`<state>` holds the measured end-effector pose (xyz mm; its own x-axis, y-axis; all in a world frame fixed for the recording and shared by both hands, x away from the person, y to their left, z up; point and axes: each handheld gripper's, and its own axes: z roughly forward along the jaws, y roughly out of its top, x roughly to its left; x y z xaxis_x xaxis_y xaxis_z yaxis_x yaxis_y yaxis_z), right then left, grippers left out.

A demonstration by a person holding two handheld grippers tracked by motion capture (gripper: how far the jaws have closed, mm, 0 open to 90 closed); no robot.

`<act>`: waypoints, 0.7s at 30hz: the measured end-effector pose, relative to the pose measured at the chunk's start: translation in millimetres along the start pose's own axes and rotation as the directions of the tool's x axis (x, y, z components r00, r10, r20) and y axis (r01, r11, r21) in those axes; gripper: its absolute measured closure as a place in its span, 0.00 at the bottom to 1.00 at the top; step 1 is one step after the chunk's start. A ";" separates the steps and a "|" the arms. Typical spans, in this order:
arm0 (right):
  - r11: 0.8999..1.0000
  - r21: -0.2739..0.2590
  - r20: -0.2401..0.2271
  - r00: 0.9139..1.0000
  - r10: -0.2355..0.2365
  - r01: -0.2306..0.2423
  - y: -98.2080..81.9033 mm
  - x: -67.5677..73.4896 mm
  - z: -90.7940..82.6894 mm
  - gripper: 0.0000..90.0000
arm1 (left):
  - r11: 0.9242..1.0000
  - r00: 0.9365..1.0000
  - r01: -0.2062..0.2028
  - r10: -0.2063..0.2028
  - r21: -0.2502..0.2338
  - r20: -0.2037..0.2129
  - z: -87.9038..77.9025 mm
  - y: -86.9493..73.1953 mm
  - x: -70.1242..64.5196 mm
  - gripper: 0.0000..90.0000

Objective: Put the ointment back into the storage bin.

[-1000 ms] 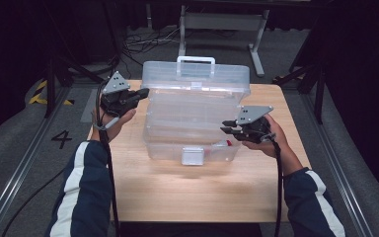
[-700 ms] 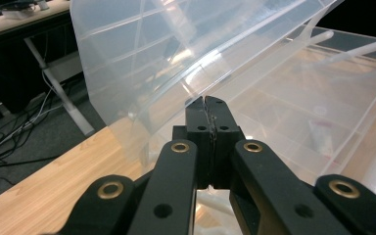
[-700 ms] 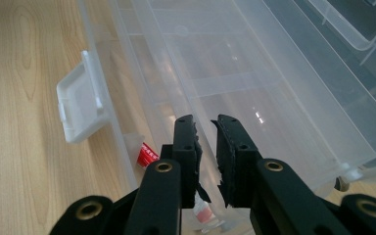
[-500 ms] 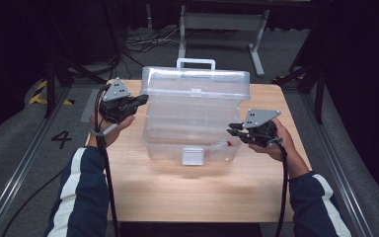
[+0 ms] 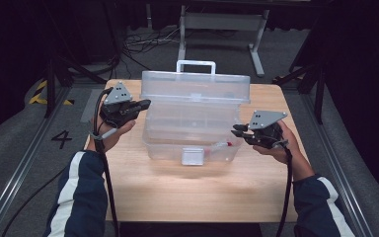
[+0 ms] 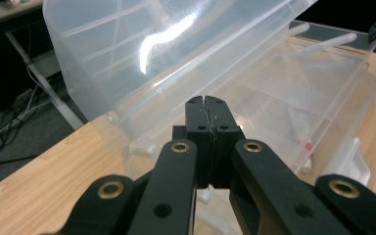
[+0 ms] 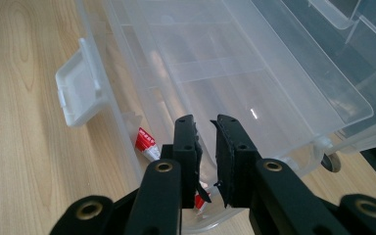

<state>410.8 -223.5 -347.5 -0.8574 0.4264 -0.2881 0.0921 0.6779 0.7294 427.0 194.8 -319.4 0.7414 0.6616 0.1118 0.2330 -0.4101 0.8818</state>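
A clear plastic box [image 5: 192,133] stands in the middle of the wooden bench [image 5: 187,192]. Its lid [image 5: 196,86] is raised and stands up at the far side, with a white handle [image 5: 196,65] on its top edge. A white latch [image 5: 192,157] hangs on the front wall of the box, on the side nearest to the person. Inside the box sits a clear inner tray [image 7: 254,73]. Under the tray, on the bottom, lies a small tube with a red and white label [image 7: 146,143], near the front right corner.

The left gripper [image 5: 140,104] is at the left side of the box, just beside the upper edge where the lid meets the body. Its jaws are closed flat against each other and hold nothing; in the left gripper view the two black pads [image 6: 199,128] touch along their whole length, with the raised lid behind them. If the tips touch the plastic, I cannot tell.

The right gripper [image 5: 237,131] is at the right side of the box, near its right wall. In the right gripper view a narrow gap is between its jaws, and there is nothing in it. The jaws point across the right end of the box, above the rim, and they do not press on any thing.

Both hands rest low, near the bench surface.
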 end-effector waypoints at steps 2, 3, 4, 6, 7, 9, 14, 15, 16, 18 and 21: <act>1.000 0.001 -0.004 1.000 0.001 -0.001 -0.5 0.0 -0.1 0.88 | 1.000 1.000 -0.011 0.011 0.021 0.003 2.1 -3.6 -3.4 1.00; 1.000 0.004 -0.007 1.000 0.000 0.000 -0.7 0.2 -0.1 0.88 | 1.000 1.000 -0.017 0.017 0.026 0.003 3.3 -6.8 -6.3 1.00; 1.000 0.006 -0.009 1.000 0.001 -0.001 -1.0 1.1 0.1 0.88 | 0.999 1.000 -0.019 0.019 0.028 0.003 3.9 -9.2 -8.4 1.00; 1.000 0.012 -0.014 1.000 -0.005 0.005 -2.2 2.5 0.6 0.88 | 1.000 1.000 -0.017 0.017 0.024 -0.001 3.6 -13.2 -10.9 1.00; 1.000 0.013 -0.012 1.000 -0.008 0.008 -2.8 2.8 0.6 0.88 | 1.000 1.000 -0.020 0.020 0.024 0.002 3.4 -15.4 -12.0 1.00; 1.000 0.019 -0.017 1.000 -0.005 0.006 -4.7 3.6 0.6 0.88 | 0.999 1.000 -0.023 0.023 0.026 -0.001 2.8 -18.6 -14.2 1.00; 1.000 0.016 -0.017 1.000 0.005 -0.005 -8.3 5.7 0.3 0.88 | 1.000 1.000 -0.022 0.022 0.021 -0.002 1.4 -26.3 -17.7 1.00; 1.000 0.013 -0.014 1.000 0.004 -0.004 -8.5 5.8 -0.1 0.88 | 1.000 1.000 -0.022 0.022 0.021 -0.005 1.4 -27.1 -17.8 1.00; 1.000 0.013 -0.014 1.000 0.003 -0.003 -8.6 5.9 -0.7 0.88 | 1.000 1.000 -0.022 0.022 0.021 -0.005 1.4 -27.1 -17.8 1.00; 1.000 0.007 -0.015 1.000 0.009 -0.009 -8.9 6.3 -2.4 0.88 | 1.000 1.000 -0.016 0.016 0.018 -0.005 0.9 -30.9 -18.3 1.00; 1.000 0.001 -0.016 1.000 0.008 -0.008 -9.6 6.8 -5.5 0.88 | 1.000 1.000 -0.016 0.016 0.016 0.000 0.9 -33.2 -19.0 1.00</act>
<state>401.2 -230.4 -353.0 -0.8645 0.4221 -0.2728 0.0990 0.6752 0.7310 405.8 195.3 -351.2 0.7449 0.6552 0.1262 0.2313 -0.4309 0.8723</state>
